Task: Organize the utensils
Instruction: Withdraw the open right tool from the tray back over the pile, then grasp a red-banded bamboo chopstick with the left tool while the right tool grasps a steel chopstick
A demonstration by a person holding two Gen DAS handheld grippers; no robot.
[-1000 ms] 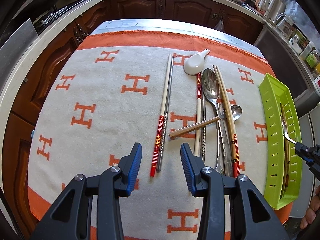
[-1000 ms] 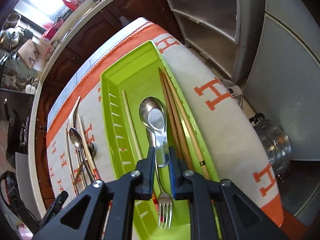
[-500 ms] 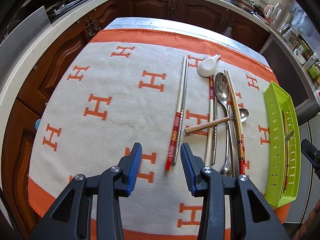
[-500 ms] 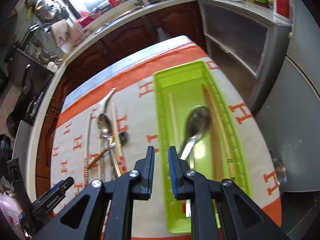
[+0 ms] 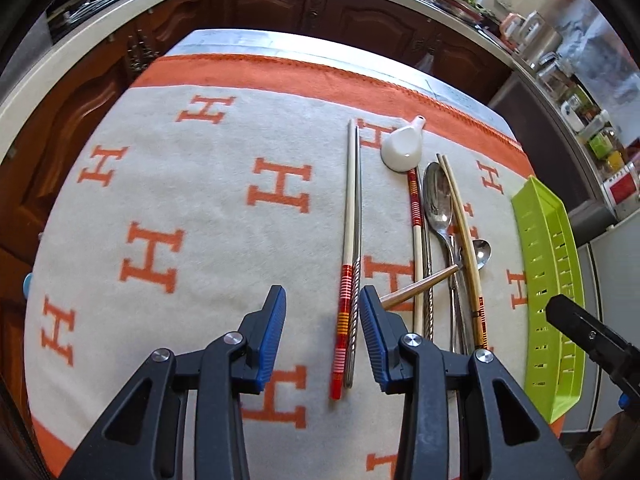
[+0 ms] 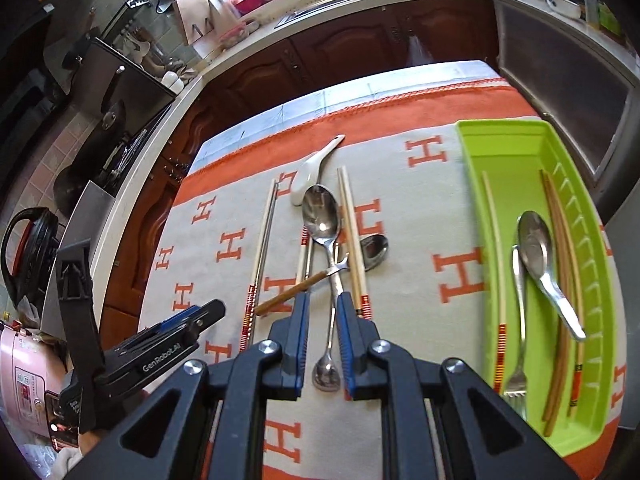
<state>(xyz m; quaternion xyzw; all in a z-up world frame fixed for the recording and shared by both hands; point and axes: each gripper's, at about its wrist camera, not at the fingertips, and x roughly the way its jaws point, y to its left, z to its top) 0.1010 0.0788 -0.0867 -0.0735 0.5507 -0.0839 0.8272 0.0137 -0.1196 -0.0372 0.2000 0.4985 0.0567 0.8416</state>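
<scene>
On the white and orange cloth lie a red-banded chopstick (image 5: 347, 264) beside a steel one (image 5: 357, 240), a white ceramic spoon (image 5: 402, 152), a large steel spoon (image 6: 322, 216), a wooden-handled spoon (image 6: 374, 248) and more chopsticks. The green tray (image 6: 472, 168) holds a steel spoon (image 6: 538, 252), a fork (image 6: 518, 312) and chopsticks. My left gripper (image 5: 322, 344) is open above the near ends of the chopstick pair. My right gripper (image 6: 323, 340) is slightly open and empty, straddling the large spoon's handle from above.
Dark wooden cabinets and a light counter (image 6: 280, 20) ring the table. The green tray sits at the table's right edge (image 5: 548, 280), next to a grey appliance (image 6: 560, 60). A pink cooker (image 6: 28, 380) and a black kettle (image 6: 28, 248) stand at left.
My right gripper let the steel spoon go into the tray, then swung left over the utensil pile. My left gripper moved forward and lower toward the chopstick pair.
</scene>
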